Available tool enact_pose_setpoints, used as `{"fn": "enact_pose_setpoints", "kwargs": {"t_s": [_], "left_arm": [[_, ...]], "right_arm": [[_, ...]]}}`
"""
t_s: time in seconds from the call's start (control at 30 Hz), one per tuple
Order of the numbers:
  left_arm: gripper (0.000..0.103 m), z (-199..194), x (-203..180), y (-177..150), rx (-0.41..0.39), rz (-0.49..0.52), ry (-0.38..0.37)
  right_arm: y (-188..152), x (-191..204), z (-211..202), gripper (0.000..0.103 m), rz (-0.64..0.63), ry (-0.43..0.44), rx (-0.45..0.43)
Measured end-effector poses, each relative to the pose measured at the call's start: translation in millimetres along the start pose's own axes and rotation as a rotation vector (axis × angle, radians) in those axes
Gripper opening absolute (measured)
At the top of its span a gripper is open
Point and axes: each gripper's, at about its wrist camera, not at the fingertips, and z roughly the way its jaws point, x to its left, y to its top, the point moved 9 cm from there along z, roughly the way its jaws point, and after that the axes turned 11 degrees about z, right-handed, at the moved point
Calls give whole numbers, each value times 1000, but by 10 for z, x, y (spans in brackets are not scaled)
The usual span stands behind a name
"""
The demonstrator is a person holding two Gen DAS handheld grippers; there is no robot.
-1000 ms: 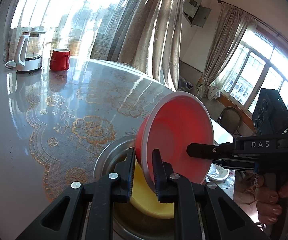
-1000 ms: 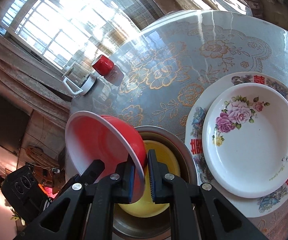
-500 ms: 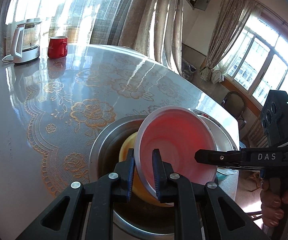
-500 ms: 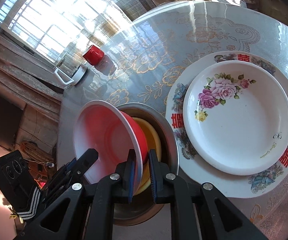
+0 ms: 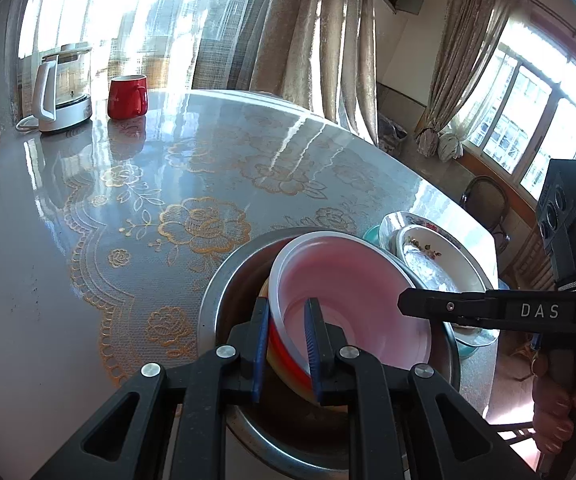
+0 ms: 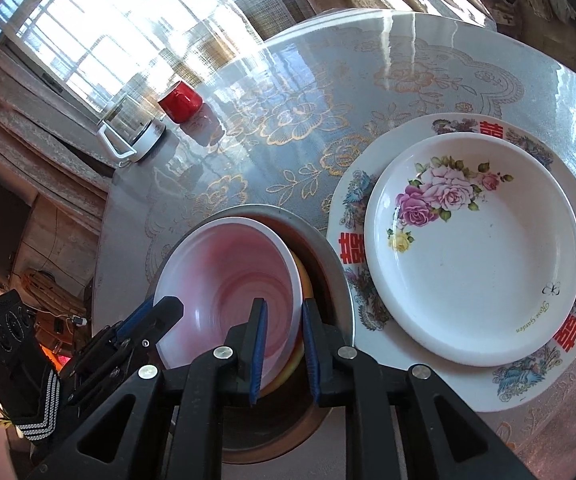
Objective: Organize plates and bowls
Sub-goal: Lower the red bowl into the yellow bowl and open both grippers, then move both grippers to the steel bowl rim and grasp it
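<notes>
A: Where does the plastic bowl (image 5: 352, 300) sit?

B: Inside the steel basin (image 5: 223, 280), nested on another bowl (image 6: 308, 284) whose edge shows beneath it. The basin stands on the table (image 5: 87, 220).

A: And the plates?

B: To the basin's right, just beside it. The rose plate (image 6: 476, 248) lies on the larger plate (image 6: 368, 344).

A: What is at the far side?

B: The mug (image 5: 127, 97) and the kettle (image 5: 61, 88), side by side near the table's far edge, kettle to the left in the left wrist view, well apart from the basin.

A: The grippers?

B: The left gripper (image 5: 285, 344) straddles the bowl's near rim; the right gripper (image 6: 283, 348) straddles its right rim.
</notes>
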Motion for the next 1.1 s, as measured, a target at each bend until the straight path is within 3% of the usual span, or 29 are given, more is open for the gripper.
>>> {"fn": "enact_pose_setpoints", "kwargs": {"t_s": [0.27, 0.57, 1.1], "left_arm": [[21, -64, 57, 46, -19, -22, -11], [41, -185, 61, 129, -74, 4, 50], [76, -299, 218, 190, -138, -12, 167]], "right_arm": [[25, 52, 29, 22, -11, -1, 7], [54, 31, -63, 26, -58, -29, -51], [33, -55, -287, 30, -50, 34, -110]]}}
